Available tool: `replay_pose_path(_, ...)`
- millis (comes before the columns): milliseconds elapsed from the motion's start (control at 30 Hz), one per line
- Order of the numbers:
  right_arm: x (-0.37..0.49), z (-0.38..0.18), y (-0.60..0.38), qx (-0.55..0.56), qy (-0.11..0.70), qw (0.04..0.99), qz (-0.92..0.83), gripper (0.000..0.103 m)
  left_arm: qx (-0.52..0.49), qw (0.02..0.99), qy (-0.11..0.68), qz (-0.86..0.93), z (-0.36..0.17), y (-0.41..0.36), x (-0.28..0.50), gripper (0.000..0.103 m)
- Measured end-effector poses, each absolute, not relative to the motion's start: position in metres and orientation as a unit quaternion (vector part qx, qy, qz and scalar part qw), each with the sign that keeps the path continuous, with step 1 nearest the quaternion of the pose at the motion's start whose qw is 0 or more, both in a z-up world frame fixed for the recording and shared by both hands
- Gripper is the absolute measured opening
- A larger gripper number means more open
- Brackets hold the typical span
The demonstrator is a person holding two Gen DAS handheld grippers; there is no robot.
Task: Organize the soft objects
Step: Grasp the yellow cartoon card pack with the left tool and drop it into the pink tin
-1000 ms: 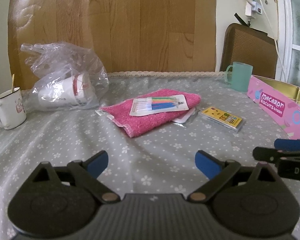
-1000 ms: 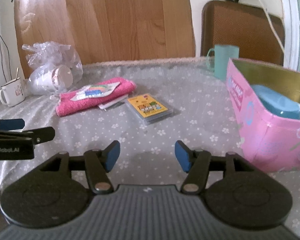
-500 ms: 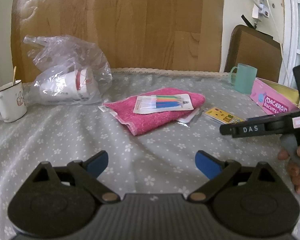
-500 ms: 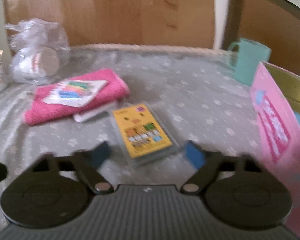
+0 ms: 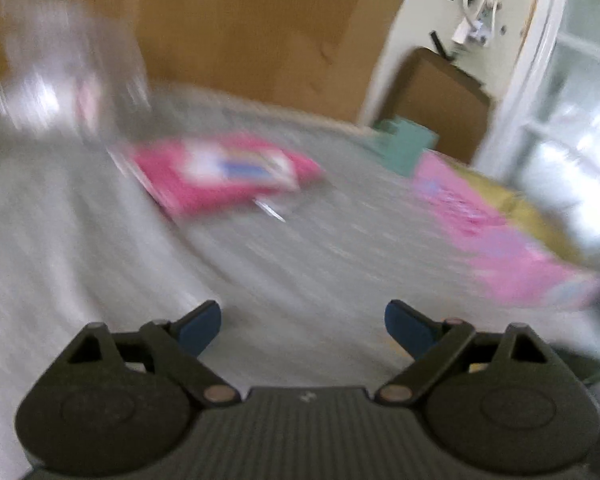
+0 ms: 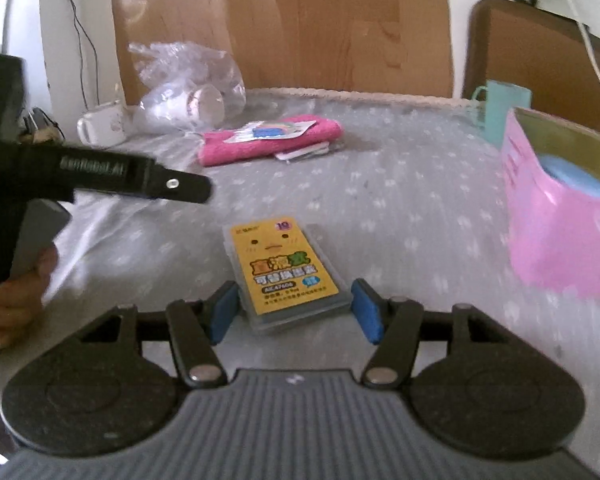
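A folded pink towel (image 6: 268,140) with a white card of coloured pens (image 6: 274,131) on top lies mid-table; it shows blurred in the left wrist view (image 5: 216,176). A yellow flat pack in a clear case (image 6: 286,270) lies between the open fingers of my right gripper (image 6: 296,312), near end between the blue pads (image 6: 224,312); touching cannot be told. My left gripper (image 5: 302,328) is open and empty above the cloth; its body shows at the left of the right wrist view (image 6: 100,172).
A pink biscuit box (image 6: 560,216) with a blue object (image 6: 576,180) inside stands at the right. A teal mug (image 6: 504,106) is behind it. A plastic bag with a cup (image 6: 192,88) and a white mug (image 6: 100,128) sit at the back left.
My right gripper has moved forward and down so the yellow pack now lies between its fingers. My left gripper is swinging fast, blurring its view, and has turned toward the right.
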State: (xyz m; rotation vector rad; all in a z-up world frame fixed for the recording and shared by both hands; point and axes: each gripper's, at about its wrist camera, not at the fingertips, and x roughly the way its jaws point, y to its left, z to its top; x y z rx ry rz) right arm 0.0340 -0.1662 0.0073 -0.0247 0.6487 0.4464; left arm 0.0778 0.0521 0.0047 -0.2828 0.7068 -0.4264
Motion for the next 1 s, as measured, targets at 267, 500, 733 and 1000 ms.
replay_pose_path(267,0.004,0.005,-0.196,0.124,0.305,0.915,0.231,0.064,-0.145,0.859,0.403,-0.28,0.005,-0.011,0.068,0.04)
replay_pose_path(500,-0.003,0.03,-0.225,0.129,0.222,0.947,0.194,0.064,-0.094,0.873,0.341,-0.336,0.064,-0.083,0.079,0.038)
replay_pose_path(733,0.016,0.066,-0.286,0.073,0.141,0.984,0.082,0.064,-0.039,0.866,0.324,-0.379,0.082,-0.192,0.12,0.043)
replay_pose_path(1000,0.108,0.038,-0.351,0.028,0.23,0.971,-0.06,0.066,-0.007,0.9,0.327,-0.287,0.061,-0.213,0.148,0.078)
